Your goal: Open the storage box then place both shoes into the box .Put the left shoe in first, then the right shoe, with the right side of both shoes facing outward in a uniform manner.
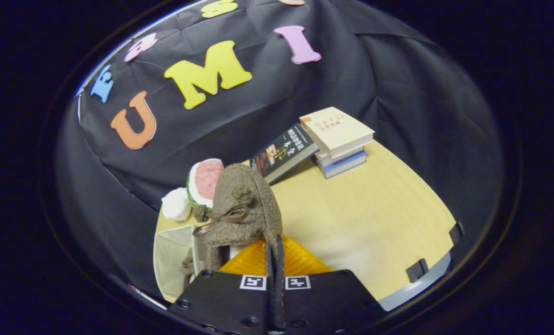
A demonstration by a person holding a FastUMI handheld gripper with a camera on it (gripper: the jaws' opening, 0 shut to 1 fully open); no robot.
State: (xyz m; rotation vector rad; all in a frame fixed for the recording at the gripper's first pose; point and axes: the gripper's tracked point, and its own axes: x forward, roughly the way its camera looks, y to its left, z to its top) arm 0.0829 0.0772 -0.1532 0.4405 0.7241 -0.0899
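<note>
Beyond the shoe, we see the table (360, 214) and the stacked books (339, 139). The box (172, 258) stands open beside it. Our gripper (275, 253) pinches the brown shoe (246, 209) by a thin edge, jaws nearly closed; it could slip or twist.

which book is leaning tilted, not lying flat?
The dark-covered book: it leans against the flat stack of books. The tool is shut on the brown shoe.

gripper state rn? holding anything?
Tool: closed, fingers pinched on the rim of the brown shoe, held above the open storage box.
</note>
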